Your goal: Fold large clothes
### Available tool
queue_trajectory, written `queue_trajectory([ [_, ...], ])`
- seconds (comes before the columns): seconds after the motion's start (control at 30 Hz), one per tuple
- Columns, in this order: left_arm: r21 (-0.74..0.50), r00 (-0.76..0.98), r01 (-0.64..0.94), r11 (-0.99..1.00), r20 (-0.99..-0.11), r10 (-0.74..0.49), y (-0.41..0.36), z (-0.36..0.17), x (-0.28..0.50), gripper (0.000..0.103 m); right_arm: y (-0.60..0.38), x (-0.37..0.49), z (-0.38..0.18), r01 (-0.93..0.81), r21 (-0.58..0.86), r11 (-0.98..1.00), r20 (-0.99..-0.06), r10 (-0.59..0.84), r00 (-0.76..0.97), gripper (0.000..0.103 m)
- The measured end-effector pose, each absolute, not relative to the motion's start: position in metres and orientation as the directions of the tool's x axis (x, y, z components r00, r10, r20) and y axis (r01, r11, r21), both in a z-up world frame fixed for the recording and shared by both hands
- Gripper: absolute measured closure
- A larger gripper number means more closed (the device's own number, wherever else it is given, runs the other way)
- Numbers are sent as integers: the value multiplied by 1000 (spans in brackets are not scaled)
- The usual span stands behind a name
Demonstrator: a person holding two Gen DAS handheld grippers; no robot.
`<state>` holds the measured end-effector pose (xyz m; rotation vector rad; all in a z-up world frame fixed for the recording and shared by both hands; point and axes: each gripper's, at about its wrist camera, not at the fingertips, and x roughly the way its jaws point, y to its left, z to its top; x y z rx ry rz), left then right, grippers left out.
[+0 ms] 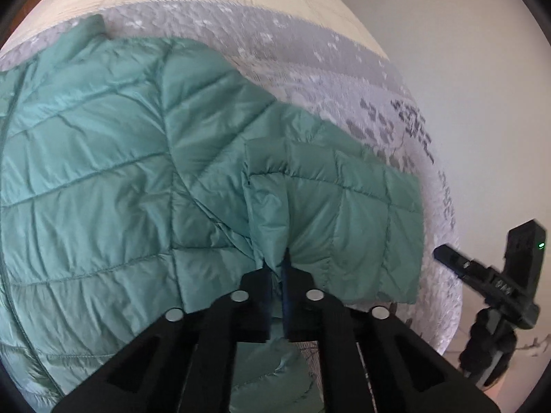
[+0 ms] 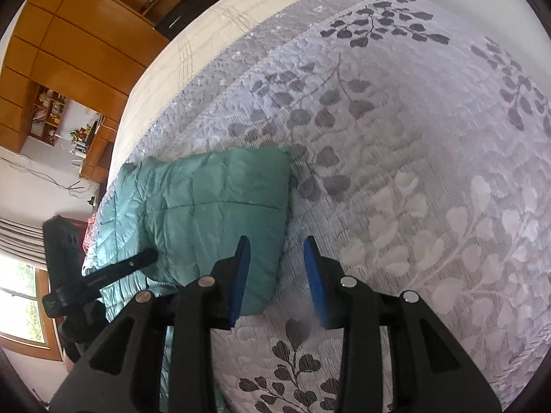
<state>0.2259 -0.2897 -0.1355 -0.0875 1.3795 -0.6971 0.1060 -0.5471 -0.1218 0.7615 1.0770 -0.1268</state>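
Observation:
A teal quilted puffer jacket (image 1: 103,172) lies spread on the bed. My left gripper (image 1: 275,261) is shut on a fold of the jacket's sleeve (image 1: 337,213), which is lifted and folded over the body. In the right wrist view the jacket (image 2: 213,203) lies left of centre. My right gripper (image 2: 277,244) is open and empty, its left finger over the jacket's edge and its right finger over the bedspread. The left gripper (image 2: 103,275) shows at the left of the right wrist view, and the right gripper (image 1: 496,275) at the right of the left wrist view.
The bed has a grey leaf-patterned bedspread (image 2: 413,172) and a cream sheet (image 2: 193,51) at the far end. Wooden cabinets (image 2: 69,34) and a window (image 2: 20,303) stand to the left. A pale wall (image 1: 465,69) lies beyond the bed's right edge.

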Motion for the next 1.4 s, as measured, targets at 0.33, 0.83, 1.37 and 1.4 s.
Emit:
queue_trajectory([
  [0.33,-421,281,307,853,-817,-504,-168,-70,235,101,-514,137,-125,383,529,757,-814,326,481,70],
  [0.83,-266,470,48,963,-845,-257,0,-56,249,101,-404,216,-119,164,570,805,-789,480,384,70],
  [1.37,-127,308,-42,991,-945,-108,28,-163,259,95,-373,239,-165,194,455,869,-879,404,252,75],
  [1.4,-121,304,-40,992,-947,-104,26,-161,258,95,-375,239,-165,196,459,866,-878,408,251,75],
])
